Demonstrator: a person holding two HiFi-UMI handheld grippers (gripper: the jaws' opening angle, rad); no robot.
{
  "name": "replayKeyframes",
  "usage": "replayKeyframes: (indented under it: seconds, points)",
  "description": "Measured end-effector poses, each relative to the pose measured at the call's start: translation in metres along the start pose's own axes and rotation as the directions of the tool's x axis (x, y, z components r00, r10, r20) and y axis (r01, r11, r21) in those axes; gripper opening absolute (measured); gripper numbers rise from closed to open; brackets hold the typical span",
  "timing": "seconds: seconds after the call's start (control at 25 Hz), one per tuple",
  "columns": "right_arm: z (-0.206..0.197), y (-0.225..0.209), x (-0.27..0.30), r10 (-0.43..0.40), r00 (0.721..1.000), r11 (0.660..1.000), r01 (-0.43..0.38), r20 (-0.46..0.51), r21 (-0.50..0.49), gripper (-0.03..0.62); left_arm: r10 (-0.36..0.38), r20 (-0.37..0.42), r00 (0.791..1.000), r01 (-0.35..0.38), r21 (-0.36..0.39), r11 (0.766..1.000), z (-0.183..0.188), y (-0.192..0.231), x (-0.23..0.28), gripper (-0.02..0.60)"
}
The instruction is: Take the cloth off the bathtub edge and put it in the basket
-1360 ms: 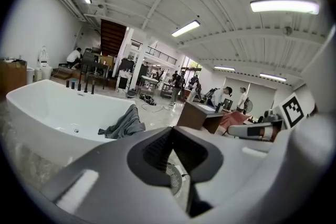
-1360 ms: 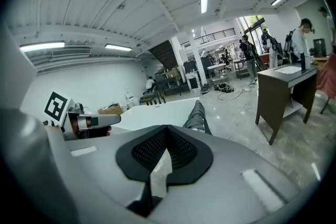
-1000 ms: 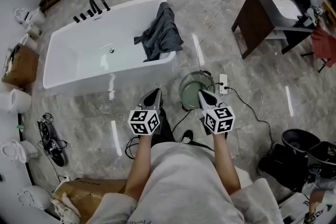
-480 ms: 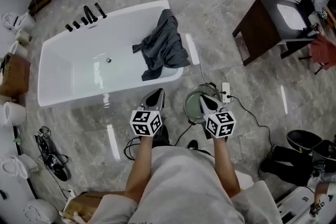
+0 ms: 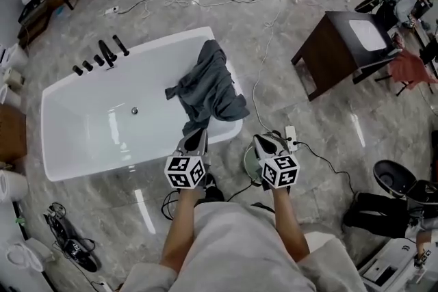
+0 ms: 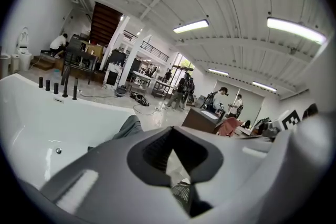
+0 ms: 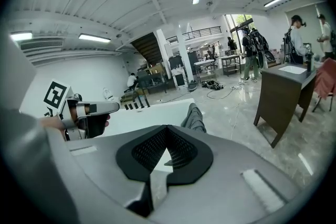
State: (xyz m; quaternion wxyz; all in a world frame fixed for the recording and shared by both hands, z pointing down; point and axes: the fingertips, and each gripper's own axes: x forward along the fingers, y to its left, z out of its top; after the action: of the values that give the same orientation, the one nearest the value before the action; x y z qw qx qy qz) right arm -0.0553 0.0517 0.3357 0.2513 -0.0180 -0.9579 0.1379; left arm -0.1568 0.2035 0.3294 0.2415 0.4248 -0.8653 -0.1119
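A dark grey cloth [image 5: 207,87] hangs over the right end of the white bathtub [image 5: 75,133]; it also shows in the left gripper view [image 6: 128,126] and the right gripper view [image 7: 195,117]. My left gripper [image 5: 194,141] is shut and empty, its tip just short of the cloth's hanging lower end. My right gripper [image 5: 263,141] is shut and empty too, held over the round green basket [image 5: 249,161] on the floor, which it mostly hides. From the right gripper view, my left gripper [image 7: 116,107] shows at the left, in front of the tub [image 7: 152,115].
A dark wooden vanity with a white basin [image 5: 339,51] stands at the right. A power strip [image 5: 290,137] and cables [image 5: 263,72] lie on the marble floor beside the basket. Black tap fittings [image 5: 102,55] line the tub's far rim. Black gear [image 5: 393,181] sits at the lower right.
The person has walked towards the tub with both grippers shut. The tub and cloth are nearer, the left tip has come up to the cloth's lower end, and the right gripper covers more of the basket.
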Motion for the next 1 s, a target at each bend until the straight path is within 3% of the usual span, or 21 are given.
replayKeyframes:
  seconds: [0.24, 0.4, 0.6, 0.8, 1.0]
  points:
    - [0.001, 0.001, 0.024, -0.053, 0.999, 0.998, 0.053, -0.008, 0.037, 0.002, -0.013, 0.008, 1.0, 0.013, -0.011, 1.0, 0.017, 0.036, 0.003, 0.058]
    - [-0.003, 0.004, 0.035, -0.071, 0.997, 0.997, 0.071, -0.011, 0.025, 0.002, 0.002, 0.071, 0.998, 0.001, -0.047, 0.999, 0.03, 0.061, -0.002, 0.058]
    - [-0.01, 0.002, 0.057, -0.055, 0.998, 0.998, 0.056, -0.039, 0.02, 0.002, 0.015, 0.031, 0.999, -0.013, -0.059, 0.998, 0.024, 0.089, 0.01, 0.058]
    - [0.011, -0.011, 0.106, -0.024, 0.999, 1.0, 0.024, -0.033, -0.003, 0.002, 0.039, 0.011, 0.999, -0.038, -0.006, 0.999, 0.031, 0.108, 0.034, 0.058]
    - [0.023, -0.028, 0.161, -0.026, 0.999, 1.0, 0.027, -0.02, 0.014, 0.002, 0.056, -0.046, 0.997, -0.048, 0.159, 0.986, 0.04, 0.125, 0.072, 0.058]
